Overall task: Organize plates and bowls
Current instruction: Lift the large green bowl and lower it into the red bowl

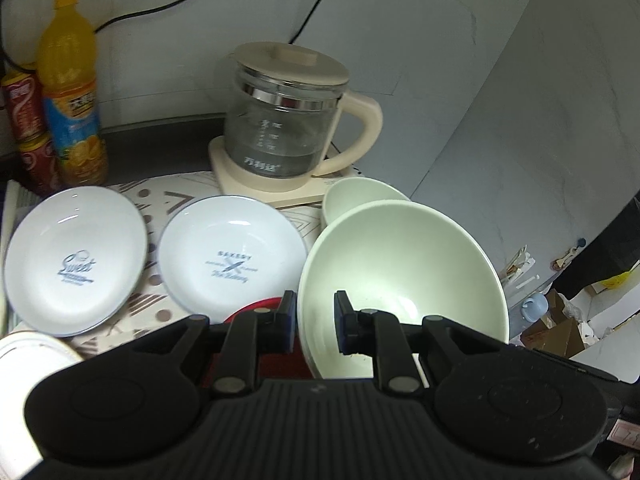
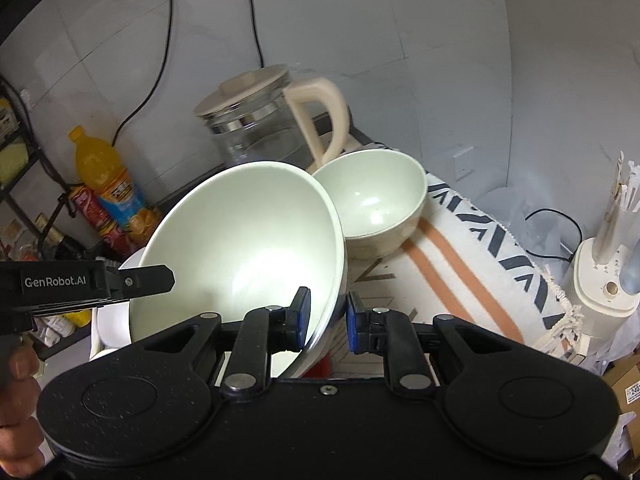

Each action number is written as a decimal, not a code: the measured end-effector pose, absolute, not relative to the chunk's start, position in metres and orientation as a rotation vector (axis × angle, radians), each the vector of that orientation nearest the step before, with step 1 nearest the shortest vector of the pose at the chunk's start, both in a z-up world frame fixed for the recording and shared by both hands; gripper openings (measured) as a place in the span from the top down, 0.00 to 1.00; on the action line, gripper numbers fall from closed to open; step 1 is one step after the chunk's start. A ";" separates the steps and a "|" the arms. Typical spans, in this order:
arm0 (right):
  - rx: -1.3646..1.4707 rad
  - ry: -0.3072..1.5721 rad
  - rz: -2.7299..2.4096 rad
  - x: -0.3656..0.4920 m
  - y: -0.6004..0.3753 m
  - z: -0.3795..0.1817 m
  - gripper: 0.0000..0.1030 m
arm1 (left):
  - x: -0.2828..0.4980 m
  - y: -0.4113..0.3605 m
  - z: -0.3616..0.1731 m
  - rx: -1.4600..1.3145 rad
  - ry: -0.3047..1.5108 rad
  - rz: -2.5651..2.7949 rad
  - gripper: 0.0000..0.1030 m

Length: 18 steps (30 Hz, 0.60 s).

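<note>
A large pale-green bowl (image 1: 404, 276) is tilted, its rim between the fingers of both grippers. My left gripper (image 1: 316, 320) straddles its left rim, one pad outside, one inside. My right gripper (image 2: 328, 318) straddles its right rim (image 2: 240, 240) the same way; a gap shows at the right pad. A smaller pale-green bowl (image 2: 376, 200) stands upright behind it, also in the left wrist view (image 1: 360, 196). Two white plates with blue print, one reading "Sweet" (image 1: 76, 260) and one "Bakery" (image 1: 232, 256), lie flat on the patterned mat (image 1: 148, 220). A red item (image 1: 256, 308) shows under the left fingers.
A glass kettle with cream lid and handle (image 1: 288, 120) stands on its base behind the bowls. An orange drink bottle (image 1: 72, 92) and red cans (image 1: 28, 120) stand at the back left. A white dish edge (image 1: 28, 352) sits at near left. A cream appliance (image 2: 600, 280) stands beyond the mat's right edge.
</note>
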State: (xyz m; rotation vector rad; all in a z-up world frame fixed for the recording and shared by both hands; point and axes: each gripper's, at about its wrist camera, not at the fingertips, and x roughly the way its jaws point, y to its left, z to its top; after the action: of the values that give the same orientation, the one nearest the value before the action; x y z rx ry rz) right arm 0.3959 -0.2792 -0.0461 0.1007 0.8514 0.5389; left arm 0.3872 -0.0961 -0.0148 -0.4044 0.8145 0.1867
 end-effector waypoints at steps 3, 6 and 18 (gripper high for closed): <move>0.097 0.856 0.545 0.388 -0.275 -0.045 0.82 | 0.377 -0.091 -0.015 -0.414 0.817 0.194 0.83; 0.088 0.862 0.549 0.382 -0.271 -0.046 0.82 | 0.368 -0.089 -0.014 -0.415 0.814 0.200 0.83; 0.047 0.906 0.570 0.362 -0.254 -0.054 0.82 | 0.342 -0.077 -0.025 -0.441 0.848 0.233 0.83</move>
State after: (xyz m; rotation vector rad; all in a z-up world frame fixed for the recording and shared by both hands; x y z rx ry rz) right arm 0.3616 -0.2539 -0.0542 0.0473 0.9060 0.5703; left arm 0.3424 -0.0771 -0.0247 -0.4414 0.8481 0.2325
